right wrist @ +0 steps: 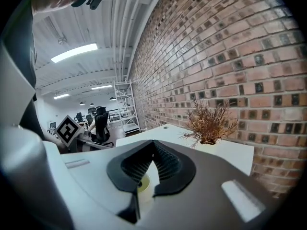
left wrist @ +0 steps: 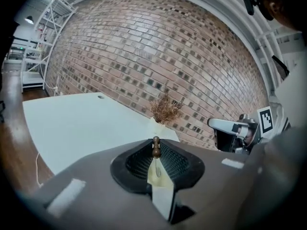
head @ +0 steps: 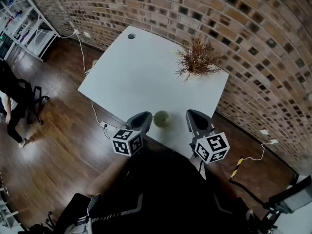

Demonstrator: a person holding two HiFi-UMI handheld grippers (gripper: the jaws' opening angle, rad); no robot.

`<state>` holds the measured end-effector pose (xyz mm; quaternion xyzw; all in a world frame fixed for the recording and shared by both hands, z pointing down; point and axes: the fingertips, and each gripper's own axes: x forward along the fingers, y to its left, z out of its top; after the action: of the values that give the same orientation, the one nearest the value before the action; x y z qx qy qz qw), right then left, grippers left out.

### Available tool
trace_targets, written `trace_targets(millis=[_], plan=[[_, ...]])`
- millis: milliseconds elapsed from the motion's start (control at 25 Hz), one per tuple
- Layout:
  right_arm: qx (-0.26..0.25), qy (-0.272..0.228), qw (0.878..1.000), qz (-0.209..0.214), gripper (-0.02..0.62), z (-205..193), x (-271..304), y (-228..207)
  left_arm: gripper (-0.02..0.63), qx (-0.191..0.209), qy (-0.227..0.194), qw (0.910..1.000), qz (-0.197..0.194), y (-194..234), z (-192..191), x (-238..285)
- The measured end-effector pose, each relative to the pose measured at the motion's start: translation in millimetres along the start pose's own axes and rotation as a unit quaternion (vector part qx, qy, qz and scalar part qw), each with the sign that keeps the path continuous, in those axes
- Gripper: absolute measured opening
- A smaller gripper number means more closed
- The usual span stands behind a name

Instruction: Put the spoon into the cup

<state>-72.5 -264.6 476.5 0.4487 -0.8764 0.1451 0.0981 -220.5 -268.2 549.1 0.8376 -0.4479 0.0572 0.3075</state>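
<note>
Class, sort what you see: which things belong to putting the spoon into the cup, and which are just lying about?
Job in hand: spoon, cup, left tool gripping the spoon.
Lying about: dried plant, white cable, shelving.

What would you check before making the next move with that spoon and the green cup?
1. Grip: the left gripper has its jaws shut on the slender spoon with the brown knobbed end: ok.
2. Cup: the pale green round cup stands upright on the white table, between the two grippers: ok.
3. Spoon above the cup: not ok; it is off to the cup's left.
4. Which way the spoon's bowl end faces: cannot tell; it is hidden.
5. The right gripper, jaws shut and empty, is clear of the cup: ok.
6. The dried brown plant is far from the cup: ok.
</note>
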Motion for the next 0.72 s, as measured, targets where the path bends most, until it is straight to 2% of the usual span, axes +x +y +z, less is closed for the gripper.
trace_targets(millis=[480, 720], plan=[[-0.026, 0.021, 0.999, 0.014, 0.006, -9, 5, 17, 0.040, -0.001, 0.024, 0.9994, 0.026, 12, -23, 11], [-0.024, 0.025, 0.999, 0.017, 0.006, -14, 6, 19, 0.040, 0.022, 0.038, 0.9986, 0.030, 10, -35, 20]])
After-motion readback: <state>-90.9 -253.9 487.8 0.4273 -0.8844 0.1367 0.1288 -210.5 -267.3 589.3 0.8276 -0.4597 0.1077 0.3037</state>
